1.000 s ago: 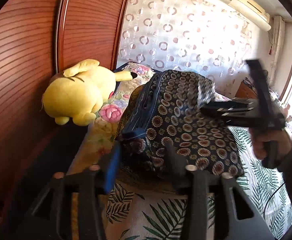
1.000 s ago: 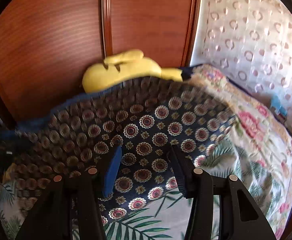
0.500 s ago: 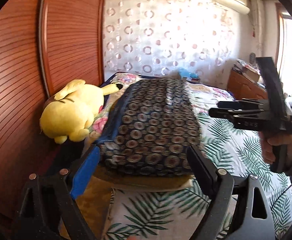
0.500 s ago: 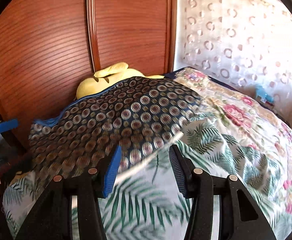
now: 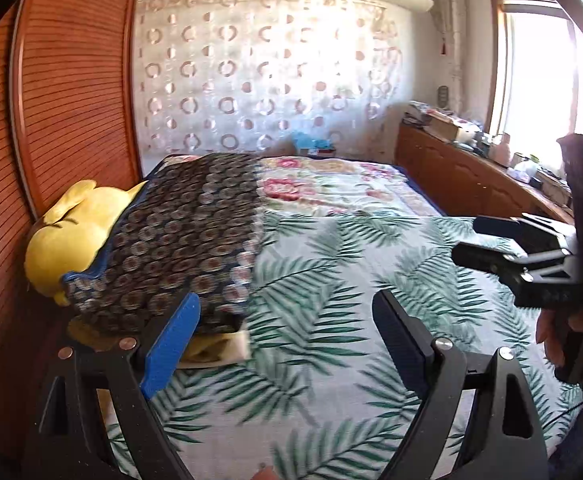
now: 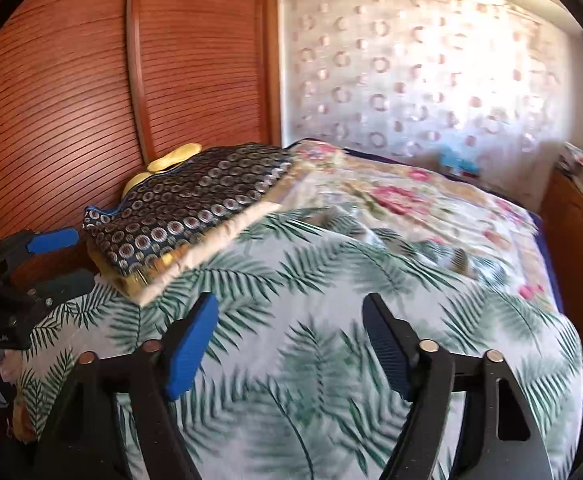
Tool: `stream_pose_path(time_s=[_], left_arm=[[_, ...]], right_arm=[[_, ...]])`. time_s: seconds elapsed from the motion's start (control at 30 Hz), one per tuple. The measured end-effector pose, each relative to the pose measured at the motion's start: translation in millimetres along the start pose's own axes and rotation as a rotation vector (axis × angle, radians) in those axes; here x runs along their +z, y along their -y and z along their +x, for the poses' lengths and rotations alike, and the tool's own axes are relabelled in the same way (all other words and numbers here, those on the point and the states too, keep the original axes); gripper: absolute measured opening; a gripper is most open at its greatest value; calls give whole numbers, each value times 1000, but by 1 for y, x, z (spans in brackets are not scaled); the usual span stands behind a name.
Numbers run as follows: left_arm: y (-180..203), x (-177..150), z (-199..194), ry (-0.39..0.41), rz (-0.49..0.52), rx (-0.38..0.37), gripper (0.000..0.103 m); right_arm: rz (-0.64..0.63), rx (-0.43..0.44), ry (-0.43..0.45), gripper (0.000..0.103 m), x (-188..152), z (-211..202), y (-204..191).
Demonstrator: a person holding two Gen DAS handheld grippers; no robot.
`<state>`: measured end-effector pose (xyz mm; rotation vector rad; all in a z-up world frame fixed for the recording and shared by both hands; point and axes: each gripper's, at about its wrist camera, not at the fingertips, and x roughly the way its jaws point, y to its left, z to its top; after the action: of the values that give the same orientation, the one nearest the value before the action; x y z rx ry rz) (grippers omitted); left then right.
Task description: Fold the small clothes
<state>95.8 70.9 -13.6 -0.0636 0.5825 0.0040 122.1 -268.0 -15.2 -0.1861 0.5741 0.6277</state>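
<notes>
A folded dark-blue garment with circle medallions point(image 5: 179, 240) lies on top of a small stack of folded cloth at the bed's left edge, by the wooden wardrobe; it also shows in the right wrist view point(image 6: 195, 208). My left gripper point(image 5: 287, 332) is open and empty, its blue pad just in front of the garment's near edge. My right gripper point(image 6: 291, 332) is open and empty over the palm-leaf sheet. The right gripper shows in the left wrist view point(image 5: 487, 244), apart from the garment.
A yellow plush toy point(image 5: 71, 236) sits behind the stack against the red-brown wardrobe point(image 5: 59, 100). The bed has a palm-leaf sheet point(image 5: 351, 280) and a floral quilt point(image 5: 331, 184). A wooden cabinet point(image 5: 471, 176) with clutter runs along the right, under the window.
Both grippers let go of the garment, opened and pulled back. The garment now rests flat on the stack. The right gripper has swung away to the right.
</notes>
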Motion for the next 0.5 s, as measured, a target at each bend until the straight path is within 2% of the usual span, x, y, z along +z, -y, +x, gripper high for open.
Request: stream_pose_path(time_s=[0.1,0.3,0.5], left_arm=[[19,7,-8,20,28,-19,89],[48,25,-27,68,65,-49,89],[66,44,-43,95,75,-44,89]], right_arm=[[38,-52,28,83,-9,-27,-4],[103,-96,110,83,-19,-89,3],[131,-174,185,83,-26,-142,-2]])
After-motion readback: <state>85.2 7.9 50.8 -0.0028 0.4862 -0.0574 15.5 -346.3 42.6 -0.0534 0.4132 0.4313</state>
